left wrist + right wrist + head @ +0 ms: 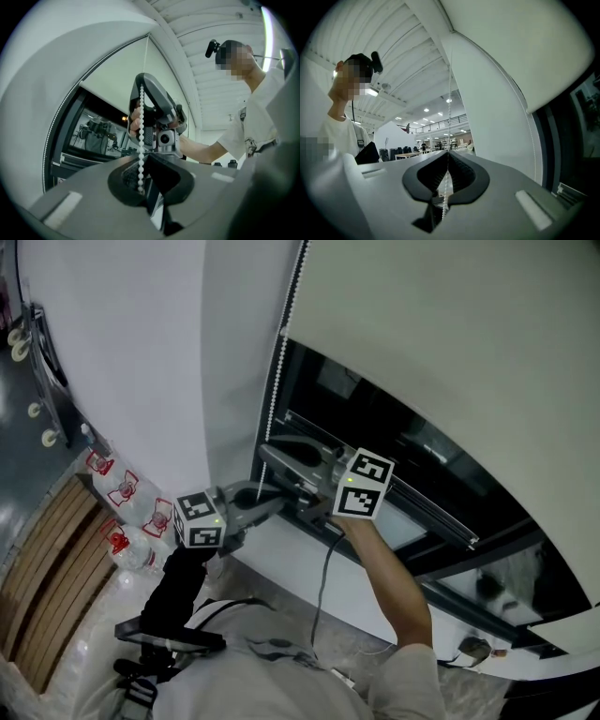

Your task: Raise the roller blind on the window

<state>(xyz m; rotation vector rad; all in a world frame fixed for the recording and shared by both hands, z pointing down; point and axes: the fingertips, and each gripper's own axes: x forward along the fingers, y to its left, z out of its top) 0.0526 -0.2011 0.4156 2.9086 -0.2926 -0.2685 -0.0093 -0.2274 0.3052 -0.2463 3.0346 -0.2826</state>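
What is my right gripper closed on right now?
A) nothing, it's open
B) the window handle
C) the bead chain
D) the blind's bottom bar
C: in the right gripper view, the right gripper has its jaws shut together on the bead chain.

The grey left gripper (143, 158) faces the grey right gripper (448, 153), both level; both sets of fingers pinch the white bead chain (140, 136). The right forearm (394, 587) is outstretched.

Tops of roller blind (441, 343) and bead chain (280, 343) beyond the head view's upper edge
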